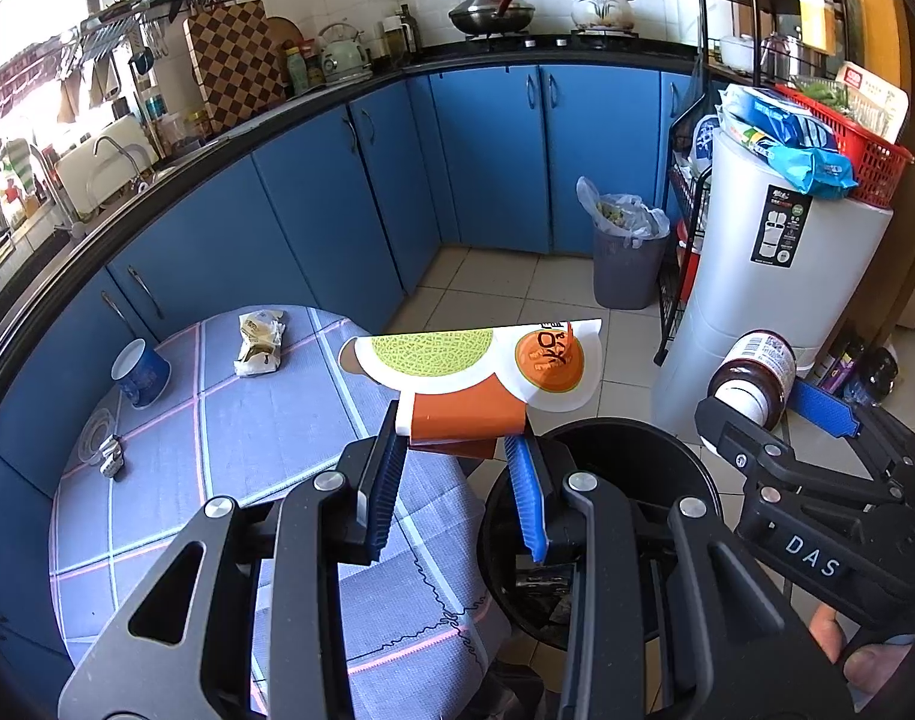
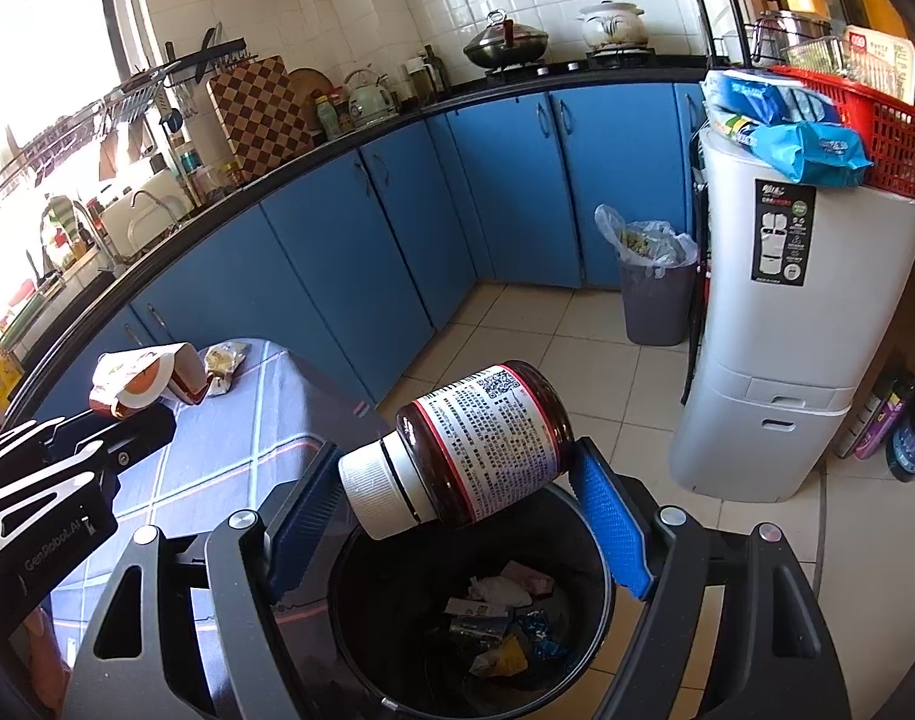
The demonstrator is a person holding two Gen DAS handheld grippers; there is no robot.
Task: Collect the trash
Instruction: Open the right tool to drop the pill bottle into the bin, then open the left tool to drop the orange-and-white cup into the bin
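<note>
The right claw (image 2: 457,516) pinches a brown bottle (image 2: 481,450) crosswise — its long axis runs from finger to finger, white cap toward the left finger — and the black bin (image 2: 583,546) opens directly beneath it. The left claw (image 1: 457,480) grips a melon-printed wrapper (image 1: 475,366) that juts forward past its tips; the bin lies below and to its right. The right hand looks nearer to dropping its load — the left would need a short shift right.
</note>
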